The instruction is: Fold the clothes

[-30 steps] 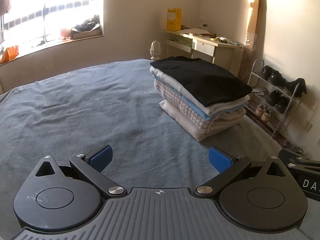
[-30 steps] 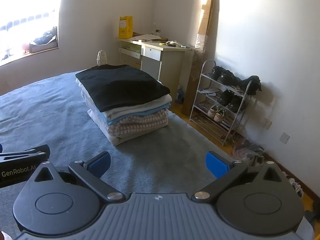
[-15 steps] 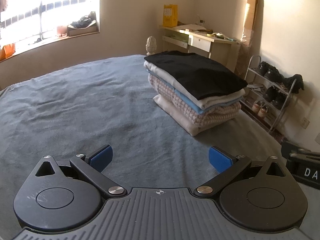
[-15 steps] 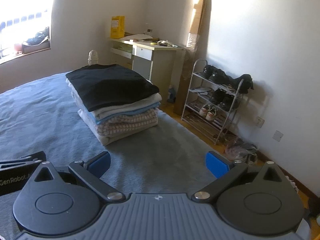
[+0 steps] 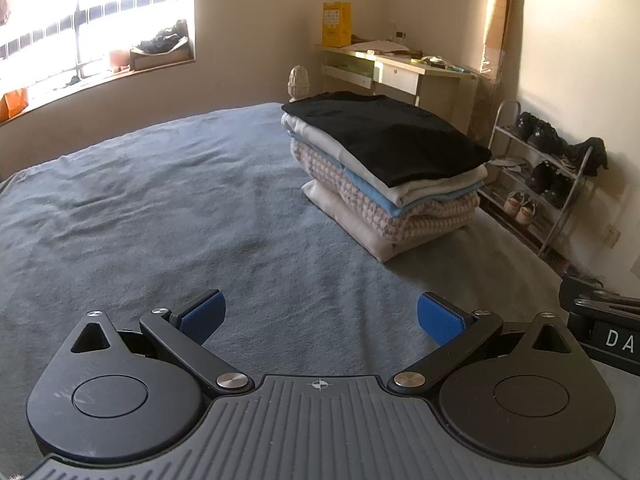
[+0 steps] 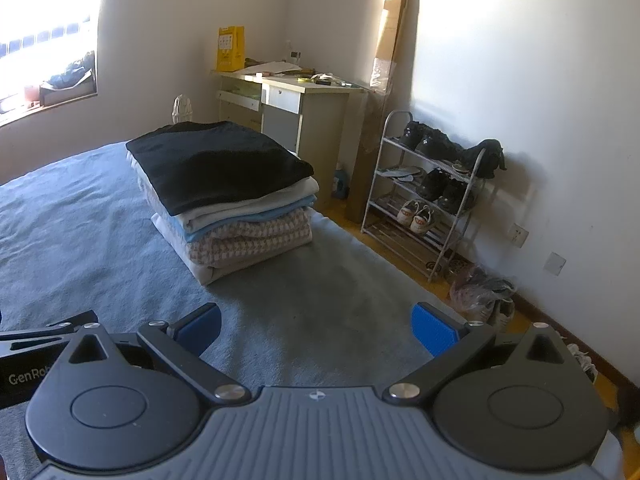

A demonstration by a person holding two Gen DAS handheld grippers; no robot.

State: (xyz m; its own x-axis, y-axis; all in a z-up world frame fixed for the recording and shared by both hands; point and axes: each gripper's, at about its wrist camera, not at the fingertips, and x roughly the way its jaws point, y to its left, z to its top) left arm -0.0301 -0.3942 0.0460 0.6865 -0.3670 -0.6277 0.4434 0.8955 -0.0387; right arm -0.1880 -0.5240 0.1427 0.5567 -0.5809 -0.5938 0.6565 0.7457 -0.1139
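A stack of folded clothes (image 5: 388, 172) (image 6: 224, 196) rests on the grey-blue bed cover (image 5: 160, 216) (image 6: 320, 312), near its right edge. A black garment (image 5: 392, 140) (image 6: 216, 164) lies on top, over white, light blue, checked and cream layers. My left gripper (image 5: 320, 316) stands open above the bare cover, well short of the stack, nothing between its blue pads. My right gripper (image 6: 316, 326) is open too, empty, to the right of the stack. Each gripper's body shows at the edge of the other's view.
A desk (image 6: 296, 108) with a yellow box (image 6: 231, 48) stands in the far corner. A metal shoe rack (image 6: 432, 196) stands along the right wall, with loose shoes (image 6: 480, 292) on the wooden floor. A window sill (image 5: 100, 68) runs along the left.
Both views have shifted a little relative to the stack over the second. Both grippers stay open and empty, and the stack has not changed.
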